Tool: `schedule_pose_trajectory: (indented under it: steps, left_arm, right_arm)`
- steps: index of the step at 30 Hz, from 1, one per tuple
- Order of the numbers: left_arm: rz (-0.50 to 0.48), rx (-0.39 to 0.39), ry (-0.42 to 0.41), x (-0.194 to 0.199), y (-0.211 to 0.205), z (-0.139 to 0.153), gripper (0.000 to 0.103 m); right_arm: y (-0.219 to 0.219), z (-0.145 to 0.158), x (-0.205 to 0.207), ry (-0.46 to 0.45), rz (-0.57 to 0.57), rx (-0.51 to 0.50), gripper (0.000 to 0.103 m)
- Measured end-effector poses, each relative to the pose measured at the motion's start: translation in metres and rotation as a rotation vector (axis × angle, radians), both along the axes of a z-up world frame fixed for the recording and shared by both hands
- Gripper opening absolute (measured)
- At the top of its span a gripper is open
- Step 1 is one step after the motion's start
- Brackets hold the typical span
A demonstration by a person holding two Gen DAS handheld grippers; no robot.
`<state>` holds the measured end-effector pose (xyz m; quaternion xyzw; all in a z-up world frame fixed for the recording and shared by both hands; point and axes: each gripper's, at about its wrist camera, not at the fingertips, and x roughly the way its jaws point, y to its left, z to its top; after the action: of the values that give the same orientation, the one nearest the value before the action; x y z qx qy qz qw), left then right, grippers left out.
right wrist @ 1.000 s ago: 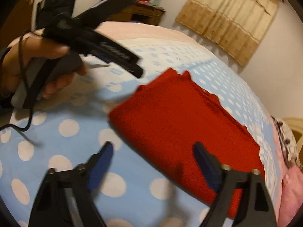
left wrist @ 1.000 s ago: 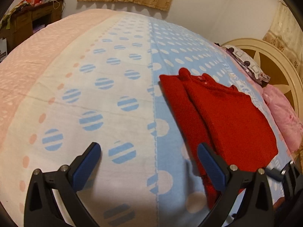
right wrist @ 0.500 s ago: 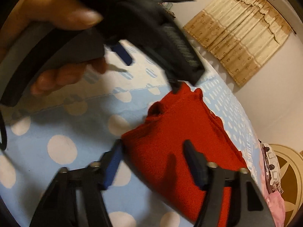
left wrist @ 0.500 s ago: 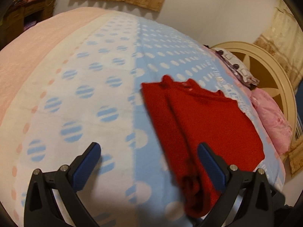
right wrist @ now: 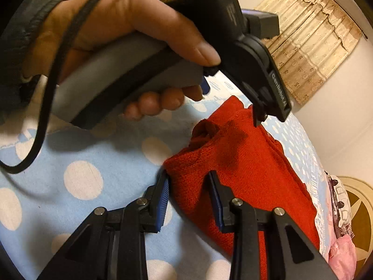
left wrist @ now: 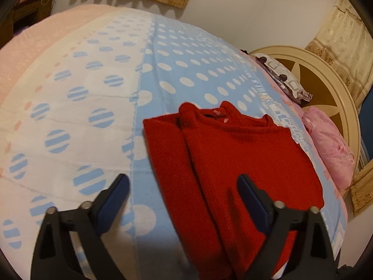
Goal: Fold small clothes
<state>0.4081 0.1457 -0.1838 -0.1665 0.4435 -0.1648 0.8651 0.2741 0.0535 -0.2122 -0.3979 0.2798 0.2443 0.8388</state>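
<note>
A red knit sweater lies partly folded on the blue polka-dot bedspread, its collar at the far end. My left gripper is open above the sweater's near left part, one finger over the blanket and one over the red fabric. In the right wrist view the sweater fills the right half. My right gripper is half closed with its jaws on either side of the sweater's near corner. The hand holding the left gripper's handle hangs above the sweater there.
A pink folded garment and a patterned pillow lie at the bed's right edge by the cream headboard. A black cable hangs from the left handle. A wooden desk stands at far left.
My right gripper has moved in to the sweater's near corner and narrowed around it. My left gripper has shifted right, so it now spans the sweater's left edge.
</note>
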Motion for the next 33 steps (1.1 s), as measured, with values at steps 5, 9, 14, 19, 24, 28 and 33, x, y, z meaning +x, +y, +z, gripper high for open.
schedule_pose_trajectory:
  steps: [5,9,14,19,24,28,33]
  left_arm:
    - [0.001,-0.022,0.003,0.004,0.000,-0.003,0.072]
    - [-0.003,-0.104,0.050,0.014,0.007,-0.010,0.028]
    - [-0.002,-0.182,0.054,0.015,0.014,-0.010,0.018]
    - [-0.015,-0.215,0.030,0.013,0.012,0.003,0.017]
    - [-0.026,-0.263,-0.008,0.014,0.006,0.021,0.016]
    - [-0.038,-0.258,-0.039,0.017,-0.007,0.034,0.015]
    - [-0.052,-0.283,-0.068,0.022,-0.021,0.046,0.015]
  right_arm:
    - [0.000,0.000,-0.002,-0.011,0.000,-0.005,0.034]
    - [0.003,-0.002,-0.006,-0.024,0.010,-0.019,0.028]
    - [0.003,0.001,-0.012,-0.032,0.023,-0.021,0.019]
    - [-0.010,0.017,-0.011,-0.016,0.013,0.046,0.014]
    - [-0.018,0.025,-0.016,-0.029,0.013,0.072,0.012]
    - [-0.029,0.035,-0.019,-0.057,-0.009,0.100,0.010]
    - [-0.051,0.053,-0.013,-0.085,-0.055,0.144,0.010]
